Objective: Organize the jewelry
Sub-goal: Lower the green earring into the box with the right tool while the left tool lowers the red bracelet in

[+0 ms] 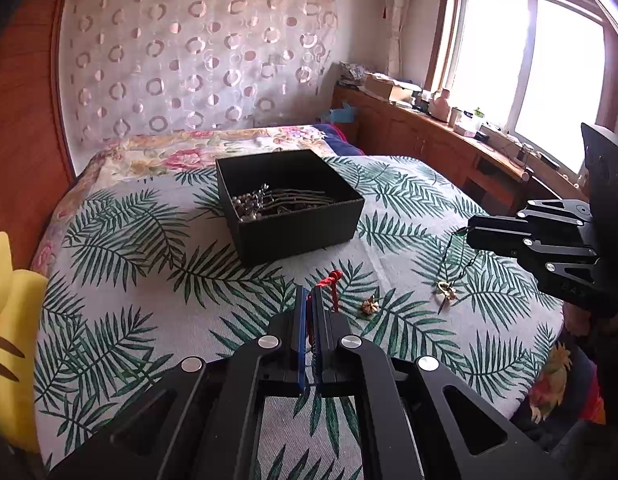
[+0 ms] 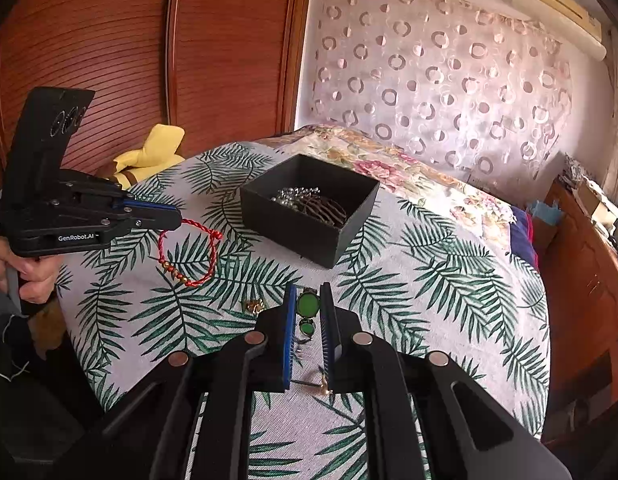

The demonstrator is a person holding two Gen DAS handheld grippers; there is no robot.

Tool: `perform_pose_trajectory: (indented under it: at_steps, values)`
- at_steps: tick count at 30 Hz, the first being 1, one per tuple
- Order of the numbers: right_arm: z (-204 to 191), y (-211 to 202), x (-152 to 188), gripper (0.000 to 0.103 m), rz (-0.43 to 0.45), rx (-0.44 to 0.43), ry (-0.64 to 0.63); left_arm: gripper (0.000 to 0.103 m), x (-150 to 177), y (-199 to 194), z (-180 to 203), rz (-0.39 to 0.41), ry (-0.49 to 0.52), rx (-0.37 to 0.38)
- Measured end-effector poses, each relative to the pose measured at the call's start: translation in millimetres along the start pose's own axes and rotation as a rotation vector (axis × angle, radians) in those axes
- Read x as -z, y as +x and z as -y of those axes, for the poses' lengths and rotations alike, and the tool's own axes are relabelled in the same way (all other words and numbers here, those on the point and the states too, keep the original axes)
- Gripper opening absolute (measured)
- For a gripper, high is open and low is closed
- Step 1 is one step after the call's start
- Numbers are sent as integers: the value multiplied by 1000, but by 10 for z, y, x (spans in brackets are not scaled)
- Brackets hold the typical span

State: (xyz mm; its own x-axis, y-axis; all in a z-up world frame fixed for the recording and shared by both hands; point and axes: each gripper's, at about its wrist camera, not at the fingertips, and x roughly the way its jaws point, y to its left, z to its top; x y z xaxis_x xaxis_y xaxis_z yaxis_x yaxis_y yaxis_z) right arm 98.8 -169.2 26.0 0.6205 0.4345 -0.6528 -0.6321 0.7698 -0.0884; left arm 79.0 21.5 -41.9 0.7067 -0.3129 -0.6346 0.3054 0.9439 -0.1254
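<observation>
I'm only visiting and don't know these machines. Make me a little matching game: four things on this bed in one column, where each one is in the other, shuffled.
Things:
1. red cord bracelet
2. green-stone necklace
3. black box
4. small gold piece

Where:
a. lying loose on the leaf-print bedspread
b. hanging from the left tongs
c. sitting open with jewelry inside
d. pinched in the right tongs

Pairs: 1-b, 2-d, 3-c, 4-a
</observation>
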Motion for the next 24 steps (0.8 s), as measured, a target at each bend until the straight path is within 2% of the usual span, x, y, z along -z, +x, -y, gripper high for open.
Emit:
perform_pose_trajectory:
  at_steps: [7, 13, 24]
  values:
    - [52, -21, -176, 13, 27, 8, -19, 2, -239, -66, 14, 54, 10, -7]
    - [131, 84, -482, 13, 55, 25, -36, 2, -523, -56, 11, 100, 18, -27]
    - [382, 539, -1117, 13, 87, -4, 2, 2, -847, 164, -112, 110, -5, -58]
